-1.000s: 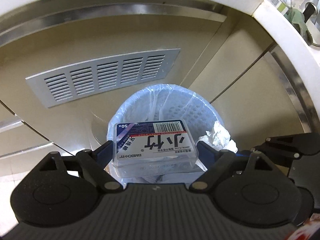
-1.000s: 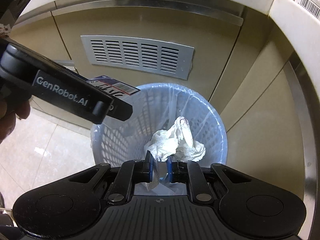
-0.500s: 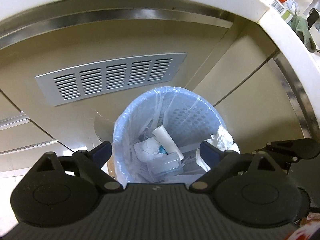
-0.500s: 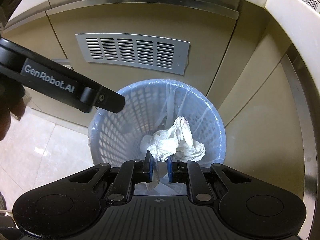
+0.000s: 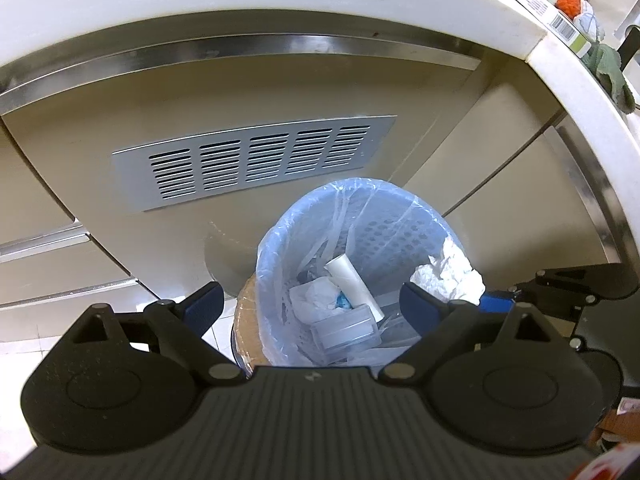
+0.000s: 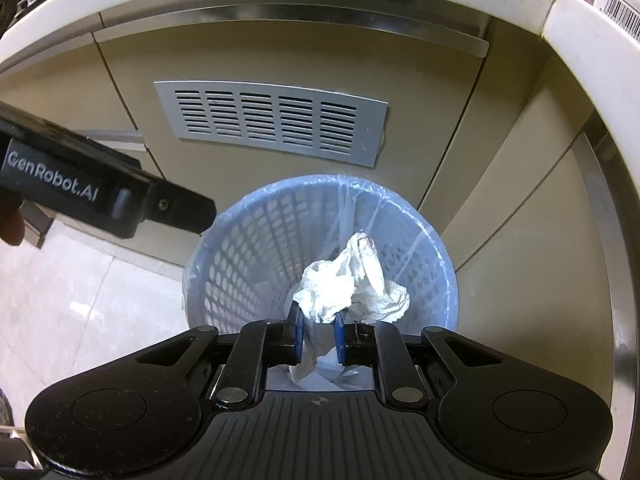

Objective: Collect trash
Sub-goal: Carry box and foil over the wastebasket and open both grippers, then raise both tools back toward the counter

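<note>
A blue mesh trash basket [image 5: 280,236] with a clear liner stands on the floor against a beige cabinet; it also shows in the right wrist view [image 6: 248,248]. My left gripper [image 5: 310,304] is open and empty above the basket's near rim. Inside lie a clear plastic box [image 5: 346,330], a white tube [image 5: 352,284] and crumpled paper. My right gripper [image 6: 319,326] is shut on a crumpled white tissue [image 6: 352,284] and holds it over the basket's mouth. The tissue also shows in the left wrist view [image 5: 448,276].
A grey vent grille [image 5: 256,160] is set in the cabinet door behind the basket. A white countertop edge [image 5: 560,64] curves overhead with boxes and an orange object [image 5: 570,2] on it. Tiled floor [image 6: 80,304] lies to the left. A brown cardboard item [image 5: 248,324] sits beside the basket.
My left gripper let go of the clear plastic box, which fell into the basket, and the gripper pulled back and up. The right gripper still holds the tissue over the basket.
</note>
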